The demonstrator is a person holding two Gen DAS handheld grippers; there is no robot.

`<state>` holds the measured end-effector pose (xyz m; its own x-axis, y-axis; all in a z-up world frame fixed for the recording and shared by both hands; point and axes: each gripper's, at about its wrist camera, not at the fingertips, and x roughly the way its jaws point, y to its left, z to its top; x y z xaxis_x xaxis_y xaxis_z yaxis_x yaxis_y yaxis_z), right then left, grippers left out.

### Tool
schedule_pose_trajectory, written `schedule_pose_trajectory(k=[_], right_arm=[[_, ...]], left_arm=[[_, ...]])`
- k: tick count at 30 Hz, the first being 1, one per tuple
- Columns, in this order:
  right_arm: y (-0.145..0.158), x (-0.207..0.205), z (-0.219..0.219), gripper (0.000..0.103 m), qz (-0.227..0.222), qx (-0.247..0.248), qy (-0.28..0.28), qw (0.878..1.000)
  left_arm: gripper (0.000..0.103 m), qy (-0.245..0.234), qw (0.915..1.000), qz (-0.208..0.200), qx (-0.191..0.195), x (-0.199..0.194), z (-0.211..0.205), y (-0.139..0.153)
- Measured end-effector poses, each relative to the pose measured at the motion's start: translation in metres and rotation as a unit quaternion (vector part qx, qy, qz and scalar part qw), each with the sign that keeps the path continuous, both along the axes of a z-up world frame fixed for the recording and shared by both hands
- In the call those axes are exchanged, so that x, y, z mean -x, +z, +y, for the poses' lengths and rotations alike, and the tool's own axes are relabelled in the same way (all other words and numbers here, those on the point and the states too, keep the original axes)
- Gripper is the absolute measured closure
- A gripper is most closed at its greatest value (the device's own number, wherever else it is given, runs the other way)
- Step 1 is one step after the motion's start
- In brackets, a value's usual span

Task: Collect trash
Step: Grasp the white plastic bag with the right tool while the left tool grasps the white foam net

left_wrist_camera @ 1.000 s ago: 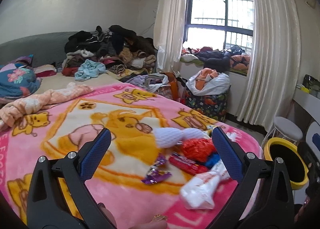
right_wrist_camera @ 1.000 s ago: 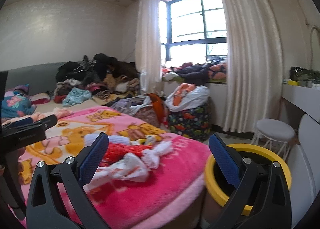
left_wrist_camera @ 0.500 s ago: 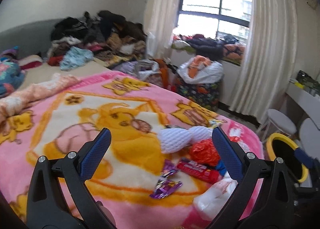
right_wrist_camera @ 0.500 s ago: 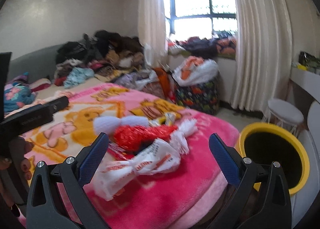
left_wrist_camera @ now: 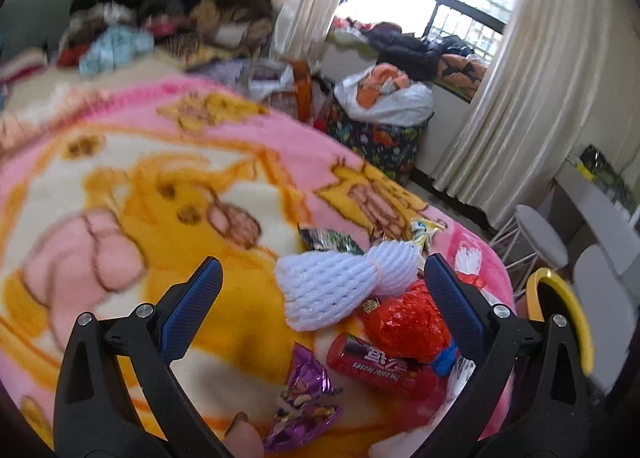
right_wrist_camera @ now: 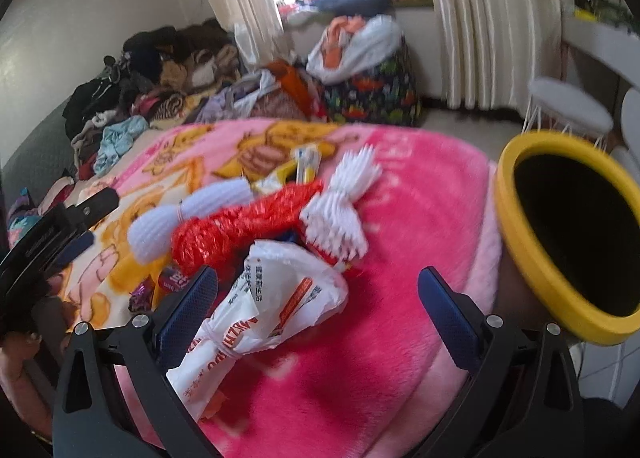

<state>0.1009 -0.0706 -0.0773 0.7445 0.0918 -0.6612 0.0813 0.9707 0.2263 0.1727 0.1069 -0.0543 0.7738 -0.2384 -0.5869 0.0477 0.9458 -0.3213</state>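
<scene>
Both grippers (left_wrist_camera: 320,306) (right_wrist_camera: 316,308) — black frames, blue ribbed pads (left_wrist_camera: 190,314), silver screws

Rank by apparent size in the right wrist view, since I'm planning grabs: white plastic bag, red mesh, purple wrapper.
1. White plastic bag, though it lies nearest the camera, which inflates it.
2. Red mesh.
3. Purple wrapper, mostly hidden, only a sliver shows.

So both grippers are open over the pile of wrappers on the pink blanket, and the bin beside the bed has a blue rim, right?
Not quite: the bin has a yellow rim, as the right wrist view shows. The rest holds: the left gripper and right gripper are both open over the wrappers on the pink blanket.
</scene>
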Motion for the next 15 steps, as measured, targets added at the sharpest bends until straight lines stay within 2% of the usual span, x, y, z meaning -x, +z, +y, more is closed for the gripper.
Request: schedule_pose_trajectory(k=[7, 9, 11, 13, 15], right_arm=[[-0.025, -0.019, 0.007, 0.007, 0.062, -0.044, 0.026, 0.997], [-0.028, -0.020, 0.003, 0.026, 0.068, -0.072, 0.033, 0.995], [-0.029, -0.020, -0.001, 0.032, 0.074, -0.098, 0.042, 0.992], [-0.028, -0.017, -0.004, 0.055, 0.071, -0.116, 0.053, 0.989], [-0.025, -0.013, -0.006, 0.060, 0.073, -0.139, 0.069, 0.985]], left_arm=[[0.013, 0.000, 0.9944, 0.063, 0.084, -0.026, 0.013, -0.033], [0.021, 0.001, 0.9926, 0.072, 0.097, -0.028, 0.015, -0.039], [0.028, -0.002, 0.9920, 0.077, 0.100, -0.027, 0.014, -0.042], [0.038, -0.010, 0.9906, 0.083, 0.108, -0.026, 0.013, -0.042], [0.047, -0.018, 0.9900, 0.084, 0.111, -0.025, 0.010, -0.043]])
